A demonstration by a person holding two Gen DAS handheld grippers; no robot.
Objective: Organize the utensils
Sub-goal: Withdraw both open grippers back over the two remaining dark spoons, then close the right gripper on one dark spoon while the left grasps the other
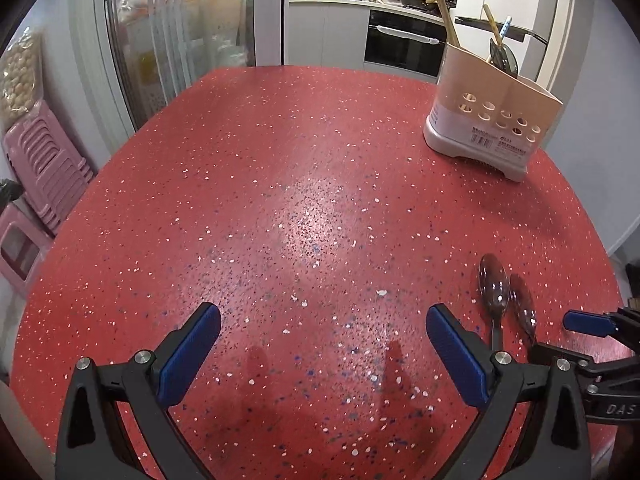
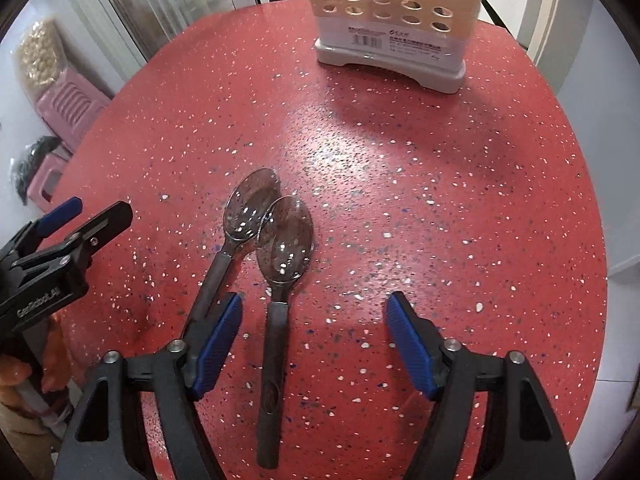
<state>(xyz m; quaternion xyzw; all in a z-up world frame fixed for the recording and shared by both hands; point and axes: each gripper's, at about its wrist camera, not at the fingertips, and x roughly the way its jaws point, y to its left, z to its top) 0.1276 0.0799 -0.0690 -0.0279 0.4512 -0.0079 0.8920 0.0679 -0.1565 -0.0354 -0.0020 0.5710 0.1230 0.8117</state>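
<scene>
Two dark-handled metal spoons lie side by side on the red speckled table (image 2: 440,200), bowls pointing away: the left spoon (image 2: 250,210) and the right spoon (image 2: 286,240). My right gripper (image 2: 315,308) is open just above them. The right spoon's handle lies between its fingers without touching the pads, and the left spoon's handle runs under its left finger. My left gripper (image 1: 322,320) is wide open over bare table, left of the spoons (image 1: 494,286). A beige utensil holder (image 1: 492,112) on a grey base stands at the far right with several utensils in it.
The holder (image 2: 392,8) stands straight ahead of the right gripper. The left gripper (image 2: 102,208) shows at that view's left edge, and the right gripper (image 1: 552,334) at the left wrist view's right edge. Pink stools (image 1: 44,160) stand beyond the table's left edge.
</scene>
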